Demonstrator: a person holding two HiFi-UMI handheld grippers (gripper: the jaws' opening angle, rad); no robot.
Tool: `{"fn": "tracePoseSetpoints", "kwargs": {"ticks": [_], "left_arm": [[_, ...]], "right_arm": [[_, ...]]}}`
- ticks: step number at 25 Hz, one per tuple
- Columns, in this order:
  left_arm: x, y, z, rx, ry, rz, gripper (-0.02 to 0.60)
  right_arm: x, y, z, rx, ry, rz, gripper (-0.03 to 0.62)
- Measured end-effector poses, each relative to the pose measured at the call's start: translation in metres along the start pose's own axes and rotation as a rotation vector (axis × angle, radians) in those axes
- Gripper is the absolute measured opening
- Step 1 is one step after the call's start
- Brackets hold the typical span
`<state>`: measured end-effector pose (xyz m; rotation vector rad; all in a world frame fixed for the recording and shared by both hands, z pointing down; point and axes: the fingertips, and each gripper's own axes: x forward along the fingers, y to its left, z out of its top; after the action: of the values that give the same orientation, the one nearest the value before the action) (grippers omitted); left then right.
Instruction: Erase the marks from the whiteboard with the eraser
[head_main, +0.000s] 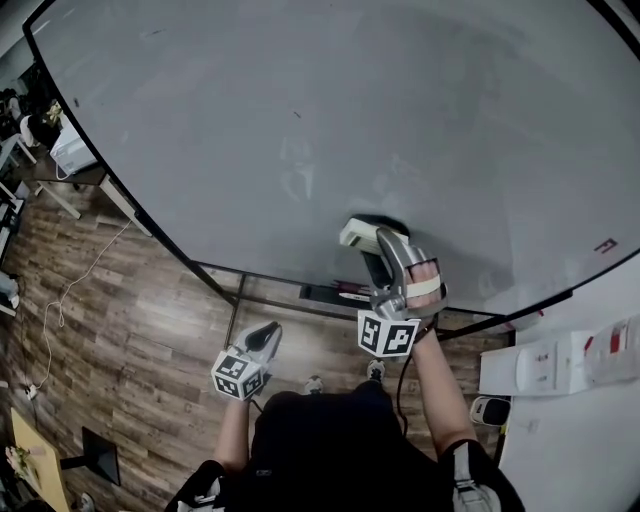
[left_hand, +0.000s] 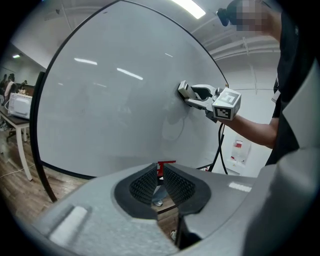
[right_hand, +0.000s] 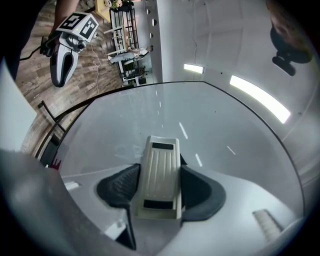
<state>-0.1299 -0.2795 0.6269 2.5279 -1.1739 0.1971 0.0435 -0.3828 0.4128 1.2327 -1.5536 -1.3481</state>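
whiteboard: fills the upper frame of the head view; mostly clean.
marks left: faint grey smudge at centre, just above and left of the eraser; small red mark near the right edge.
eraser: cream, ribbed back facing the camera, its front against the board at lower centre.
right gripper: pinching the eraser by its long sides, pads on both flanks.
left gripper: low at lower left, well clear of the board; pads pressed nearly together, nothing between them.
step in hand (judged): wiping, most of the board done.
technique: keep the eraser face flat on the board with even pressure; run overlapping strokes up-left through the smudge, then carry across to the red mark.
risk: tilting onto an edge would streak instead of lifting the ink.
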Motion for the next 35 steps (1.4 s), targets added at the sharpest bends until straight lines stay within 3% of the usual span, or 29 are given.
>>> {"fn": "tracePoseSetpoints", "kwargs": {"ticks": [11,14,19,29,35], "left_arm": [[0.057,-0.042,0.020,0.079,0.006,-0.171,0.045],[0.063,-0.051,0.022,0.099,0.005,-0.194,0.044],[0.054,-0.050,0.019,0.093,0.011,-0.174,0.044],[-0.005,-0.007,0.008,0.053,-0.007,-0.008,0.044],[-0.027,0.015,-0.001,0.032,0.002,0.065,0.044]], "right_arm": [[-0.042,-0.014,-0.099,0.016,0.223,-0.031,0.255],[-0.046,-0.011,-0.107,0.000,0.247,-0.028,0.255],[-0.036,0.001,-0.087,-0.009,0.210,-0.008,0.255],[0.018,0.041,0.025,-0.033,0.004,0.038,0.256],[0.021,0.047,0.033,-0.054,-0.025,0.037,0.256]]}}
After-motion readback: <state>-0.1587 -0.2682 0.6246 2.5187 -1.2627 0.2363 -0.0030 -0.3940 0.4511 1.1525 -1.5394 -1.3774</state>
